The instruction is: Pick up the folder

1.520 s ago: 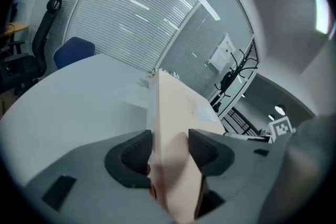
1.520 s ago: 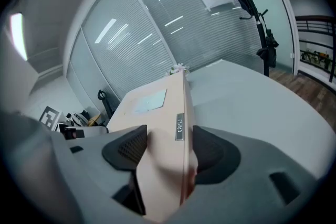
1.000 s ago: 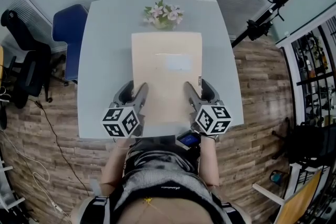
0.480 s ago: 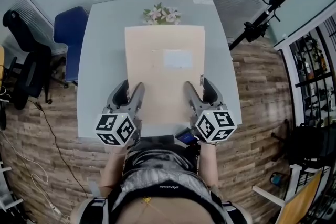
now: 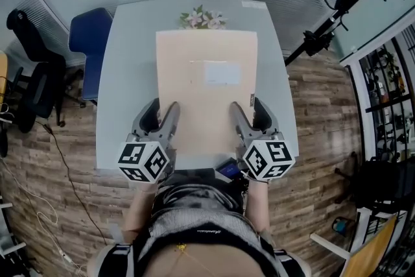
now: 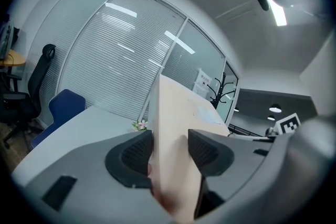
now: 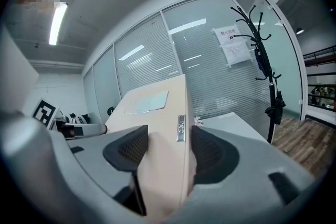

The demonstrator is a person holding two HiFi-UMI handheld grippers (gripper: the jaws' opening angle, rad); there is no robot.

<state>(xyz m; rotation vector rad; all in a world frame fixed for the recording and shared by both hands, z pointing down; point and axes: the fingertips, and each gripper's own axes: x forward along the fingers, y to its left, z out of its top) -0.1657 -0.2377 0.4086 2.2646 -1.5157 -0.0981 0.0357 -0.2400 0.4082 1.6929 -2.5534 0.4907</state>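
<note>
- The left gripper (image 5: 163,109) is clamped on the left edge of the folder (image 5: 206,94), near its near end, with one pad against each face.
- The right gripper (image 5: 246,107) has the opposite, thicker edge between its jaws. These are closing on it, and the pads already lie against the top and underside.
- The beige folder spans the gap between the two grippers and reaches well out past their jaw tips. It is held roughly flat, up off the table (image 5: 126,74).
- A pale label (image 5: 222,73) sits on the folder's top face, ahead of the right gripper and slightly inward of it.
- A small metal tag (image 7: 181,128) is fixed to the folder's side edge, just beyond the right gripper's jaw tips (its print is too small to read).
- A bunch of flowers (image 5: 202,18) lies on the table straight ahead of both grippers, at the folder's far end, which partly hides it in the head view.
- A blue chair (image 5: 87,42) stands beside the table, ahead of the left gripper and off to its left.
</note>
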